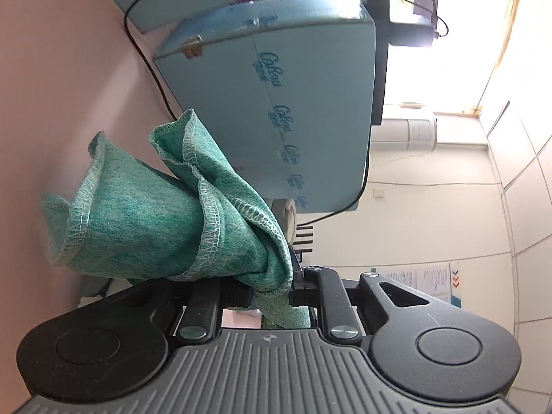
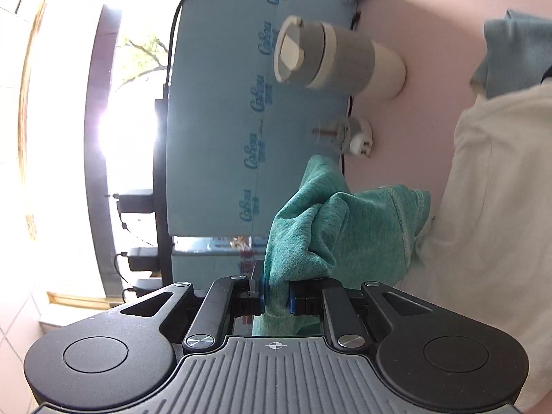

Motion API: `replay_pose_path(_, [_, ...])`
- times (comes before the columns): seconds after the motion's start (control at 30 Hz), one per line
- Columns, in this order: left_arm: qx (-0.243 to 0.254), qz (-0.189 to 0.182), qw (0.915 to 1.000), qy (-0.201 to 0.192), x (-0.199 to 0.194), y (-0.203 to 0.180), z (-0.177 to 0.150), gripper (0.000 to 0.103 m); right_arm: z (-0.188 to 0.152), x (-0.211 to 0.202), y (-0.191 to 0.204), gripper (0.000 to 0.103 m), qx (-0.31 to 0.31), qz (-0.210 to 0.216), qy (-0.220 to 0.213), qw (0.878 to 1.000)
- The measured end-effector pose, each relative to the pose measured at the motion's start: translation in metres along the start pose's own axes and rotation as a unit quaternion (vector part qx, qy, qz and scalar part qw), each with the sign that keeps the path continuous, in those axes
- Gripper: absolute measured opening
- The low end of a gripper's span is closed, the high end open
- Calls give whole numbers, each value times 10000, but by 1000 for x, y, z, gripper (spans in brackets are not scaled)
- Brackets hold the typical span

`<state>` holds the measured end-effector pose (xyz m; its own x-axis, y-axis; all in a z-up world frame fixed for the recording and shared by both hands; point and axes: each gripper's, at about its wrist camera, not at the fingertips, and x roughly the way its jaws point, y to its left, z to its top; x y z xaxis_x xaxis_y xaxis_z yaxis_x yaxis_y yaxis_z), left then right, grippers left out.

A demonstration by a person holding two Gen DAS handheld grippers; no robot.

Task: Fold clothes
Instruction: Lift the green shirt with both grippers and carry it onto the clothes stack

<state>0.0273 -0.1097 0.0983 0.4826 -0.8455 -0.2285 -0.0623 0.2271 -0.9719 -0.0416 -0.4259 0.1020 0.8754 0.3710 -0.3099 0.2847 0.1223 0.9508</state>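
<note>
A green knit garment (image 1: pixel 155 214) with pale stitched hems bunches over my left gripper (image 1: pixel 272 293), whose jaws are shut on a fold of it. In the right wrist view the same green garment (image 2: pixel 345 234) drapes over my right gripper (image 2: pixel 276 298), also shut on the cloth between its blue pads. Both views are rolled onto their side, and the cloth hangs clear of the pink table (image 1: pixel 51 86). The fingertips of both grippers are hidden under the fabric.
Light blue foam boards (image 1: pixel 276 103) stand at the back of the pink table, with a black cable (image 1: pixel 151 69) running along them. A grey and white lidded cup (image 2: pixel 338 57) and a small white gadget (image 2: pixel 355 136) stand on the table. A cream cloth (image 2: pixel 500 207) and a grey-blue cloth (image 2: pixel 517 51) lie nearby.
</note>
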Motion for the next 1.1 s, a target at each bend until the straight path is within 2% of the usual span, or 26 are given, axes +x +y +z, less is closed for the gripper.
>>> replay_pose_path(0.2, [663, -170, 9976, 120, 32, -32, -20, 16, 30, -27, 8, 13, -211, 197, -320, 9991])
replay_pose_path(0.33, [1124, -120, 9935, 129, 52, -38, -36, 16, 48, -38, 8, 13, -387, 209, -437, 9981])
replay_pose_path(0.47, [951, 54, 9931, 688, 61, -23, -63, 15, 55, -54, -10, 13, -420, 1, -547, 9976])
replay_pose_path(0.63, [1173, 222, 9823, 1440, 67, -9, -105, 15, 43, -97, -57, 13, -36, -331, -728, 9968])
replay_pose_path(0.8, [1475, 653, 9686, 1891, 77, 8, -115, 15, 31, -129, -96, 13, 347, -668, -916, 9929])
replay_pose_path(0.93, [1446, 1071, 9619, 2056, 72, 26, -116, 17, 23, -135, -113, 14, 471, -884, -955, 9904])
replay_pose_path(1.03, [1432, 1350, 9563, 2164, 68, 36, -119, 24, 18, -138, -117, 16, 433, -1096, -986, 9881])
replay_pose_path(1.1, [1340, 1483, 9534, 2260, 67, 42, -119, 35, 17, -141, -119, 16, 422, -1220, -1041, 9862])
